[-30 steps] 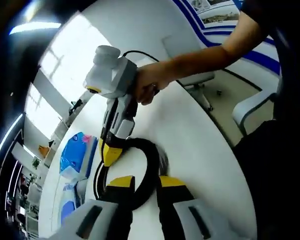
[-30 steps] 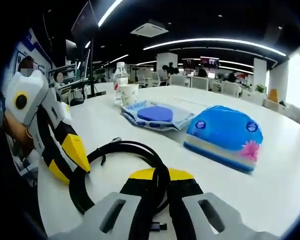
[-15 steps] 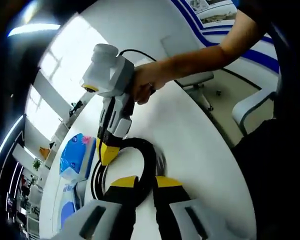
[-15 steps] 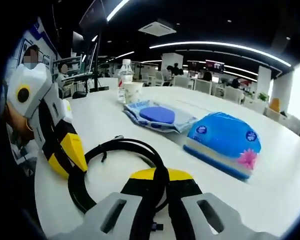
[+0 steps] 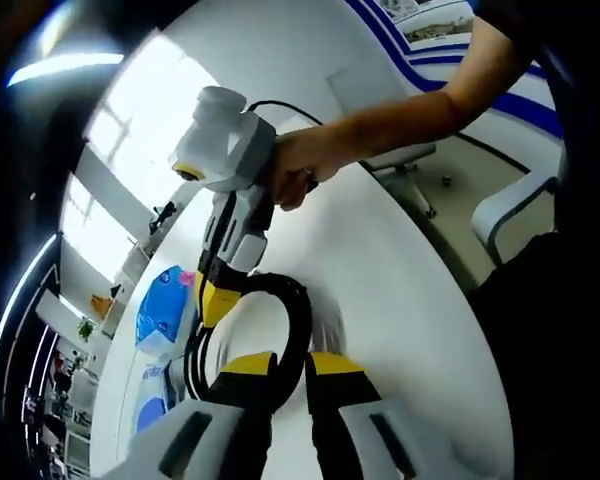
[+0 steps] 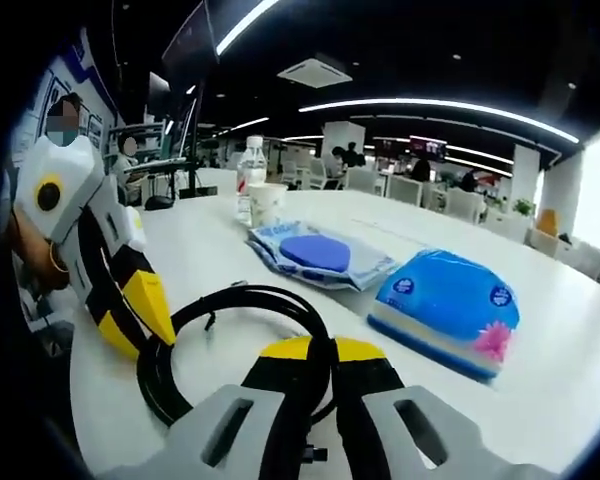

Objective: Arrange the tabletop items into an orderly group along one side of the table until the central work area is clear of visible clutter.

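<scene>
Coiled black cable [image 6: 235,330] on the white table [image 6: 540,400], taken as the landmark. In the right gripper view, the right gripper [image 6: 316,352] has its two yellow-tipped jaws brought together on the near arc of the coil, the cable strand passing between them. Across the loop, at its left edge, stands the left gripper [image 6: 148,310], its yellow tips down at the cable; whether it pinches the strand cannot be told from this side.

In the left gripper view, the left gripper [image 5: 288,362] shows its jaws nearly closed with the black cable [image 5: 280,320] running up between them. On the far side of the coil the right gripper [image 5: 215,300] reaches down, carried by a person's hand [image 5: 295,170].

Beyond the cable, the right gripper view shows a blue tissue pack [image 6: 445,310] to the right, a flat blue-and-white wipes packet [image 6: 315,255] behind the coil, and farther back a paper cup [image 6: 266,203] just beside a clear water bottle [image 6: 246,178].
</scene>
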`<state>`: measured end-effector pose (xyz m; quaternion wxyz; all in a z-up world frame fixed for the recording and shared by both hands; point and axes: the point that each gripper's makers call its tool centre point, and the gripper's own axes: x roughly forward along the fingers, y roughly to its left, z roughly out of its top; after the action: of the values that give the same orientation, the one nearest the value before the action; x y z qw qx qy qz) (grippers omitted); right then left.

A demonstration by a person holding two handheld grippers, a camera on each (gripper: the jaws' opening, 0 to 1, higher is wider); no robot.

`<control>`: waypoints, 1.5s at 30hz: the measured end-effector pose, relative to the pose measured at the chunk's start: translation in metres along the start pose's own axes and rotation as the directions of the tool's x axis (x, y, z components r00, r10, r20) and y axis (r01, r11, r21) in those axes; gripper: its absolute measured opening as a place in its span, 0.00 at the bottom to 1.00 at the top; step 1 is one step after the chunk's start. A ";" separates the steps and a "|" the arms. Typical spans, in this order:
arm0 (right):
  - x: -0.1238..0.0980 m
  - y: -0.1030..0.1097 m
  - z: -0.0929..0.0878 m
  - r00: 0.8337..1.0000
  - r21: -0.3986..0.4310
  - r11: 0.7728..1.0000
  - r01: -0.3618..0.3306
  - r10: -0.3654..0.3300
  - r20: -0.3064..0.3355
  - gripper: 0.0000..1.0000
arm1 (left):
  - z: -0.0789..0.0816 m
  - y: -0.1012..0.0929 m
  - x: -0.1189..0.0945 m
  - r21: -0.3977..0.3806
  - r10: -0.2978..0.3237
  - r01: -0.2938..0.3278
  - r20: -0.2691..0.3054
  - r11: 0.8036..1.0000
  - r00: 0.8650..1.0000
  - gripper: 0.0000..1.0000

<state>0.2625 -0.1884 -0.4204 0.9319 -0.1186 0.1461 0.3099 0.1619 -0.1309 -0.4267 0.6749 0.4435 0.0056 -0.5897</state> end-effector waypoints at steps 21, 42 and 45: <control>0.022 0.011 0.027 0.999 -0.041 0.999 -0.032 0.034 0.042 0.02 | -0.008 0.012 -0.016 -0.025 0.038 -0.038 0.008 0.999 0.999 0.08; 0.033 0.008 0.039 0.997 -0.111 0.994 -0.019 0.027 0.068 0.02 | -0.017 0.025 -0.018 0.016 0.069 -0.069 -0.036 0.997 0.997 0.08; 0.036 0.007 0.041 0.997 -0.110 0.994 -0.018 0.026 0.075 0.02 | -0.019 0.027 -0.018 0.022 0.079 -0.078 -0.043 0.997 0.996 0.08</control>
<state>0.2937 -0.1505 -0.3962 0.9255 -0.1559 0.0945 0.3321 0.1881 -0.1078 -0.4125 0.6927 0.4629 -0.0029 -0.5530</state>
